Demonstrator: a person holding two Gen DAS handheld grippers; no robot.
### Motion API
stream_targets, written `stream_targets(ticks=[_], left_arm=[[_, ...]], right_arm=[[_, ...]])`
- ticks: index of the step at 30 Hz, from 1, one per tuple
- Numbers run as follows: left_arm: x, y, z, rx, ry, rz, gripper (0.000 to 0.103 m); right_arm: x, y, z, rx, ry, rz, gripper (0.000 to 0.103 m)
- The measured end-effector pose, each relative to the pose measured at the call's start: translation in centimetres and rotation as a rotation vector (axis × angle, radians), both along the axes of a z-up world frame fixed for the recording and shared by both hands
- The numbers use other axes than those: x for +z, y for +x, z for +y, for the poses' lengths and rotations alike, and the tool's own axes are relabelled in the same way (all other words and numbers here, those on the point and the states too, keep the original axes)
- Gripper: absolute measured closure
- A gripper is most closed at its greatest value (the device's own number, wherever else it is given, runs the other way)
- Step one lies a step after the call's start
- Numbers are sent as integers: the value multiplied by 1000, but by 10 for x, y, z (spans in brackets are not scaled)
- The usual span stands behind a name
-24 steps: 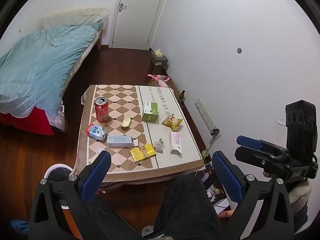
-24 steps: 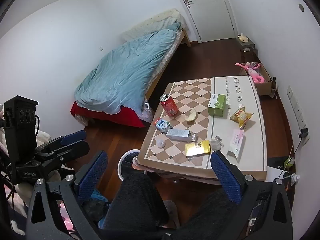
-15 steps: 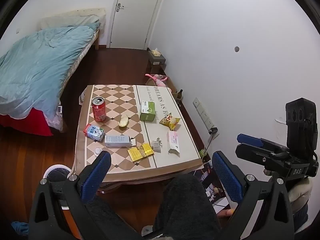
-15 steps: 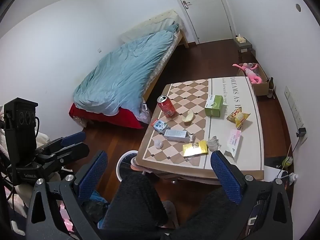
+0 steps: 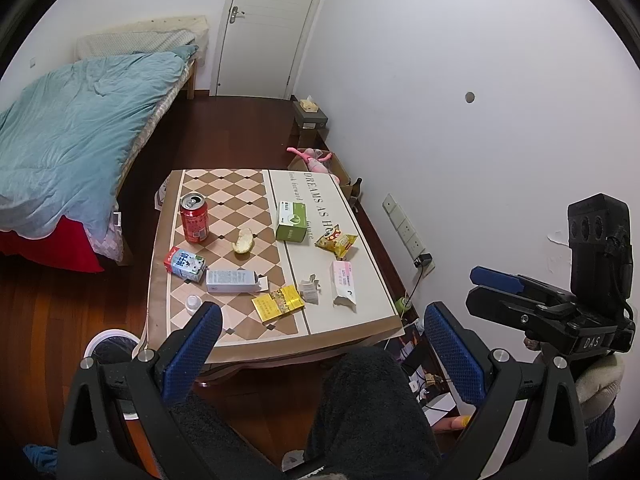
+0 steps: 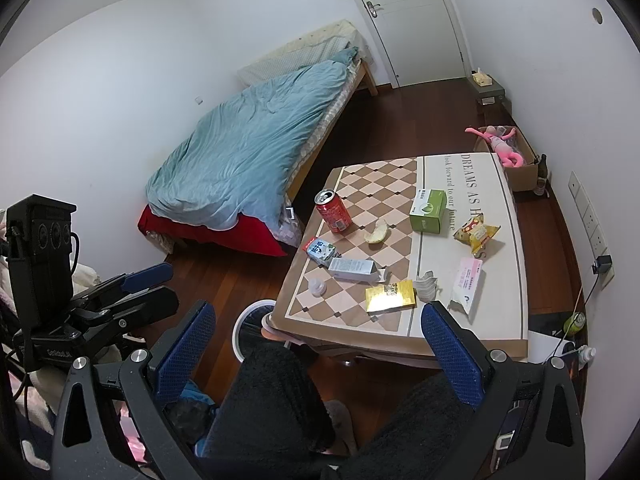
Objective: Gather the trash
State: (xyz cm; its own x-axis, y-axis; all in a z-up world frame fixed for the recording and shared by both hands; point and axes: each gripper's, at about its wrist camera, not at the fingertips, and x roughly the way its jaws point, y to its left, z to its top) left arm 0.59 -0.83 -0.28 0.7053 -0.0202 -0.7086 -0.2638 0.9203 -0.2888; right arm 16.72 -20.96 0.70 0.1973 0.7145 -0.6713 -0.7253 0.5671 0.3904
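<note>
Litter covers the low table (image 5: 192, 344): a red soda can (image 5: 194, 218) near its far left corner, a yellow packet (image 5: 278, 303) by the near edge. Both the left gripper (image 5: 320, 356) and right gripper (image 6: 316, 352) hover wide open, holding nothing.

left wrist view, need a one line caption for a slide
Open left gripper held above a low table littered with a red can, cartons and wrappers, white bin beside it.

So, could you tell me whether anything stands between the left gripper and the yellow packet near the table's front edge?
Nothing visible does. The left gripper hangs open above the person's lap, short of the table, and the yellow packet lies flat just beyond the front edge, in the gap between the fingers. Only open air lies between them.
</note>
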Motion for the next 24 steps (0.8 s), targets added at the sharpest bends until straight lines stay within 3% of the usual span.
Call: stream_targets(ticks=[24], left_arm=[[2, 5, -5, -1, 0, 0, 0]], right_arm=[[-1, 1, 1, 2, -2, 1, 0]])
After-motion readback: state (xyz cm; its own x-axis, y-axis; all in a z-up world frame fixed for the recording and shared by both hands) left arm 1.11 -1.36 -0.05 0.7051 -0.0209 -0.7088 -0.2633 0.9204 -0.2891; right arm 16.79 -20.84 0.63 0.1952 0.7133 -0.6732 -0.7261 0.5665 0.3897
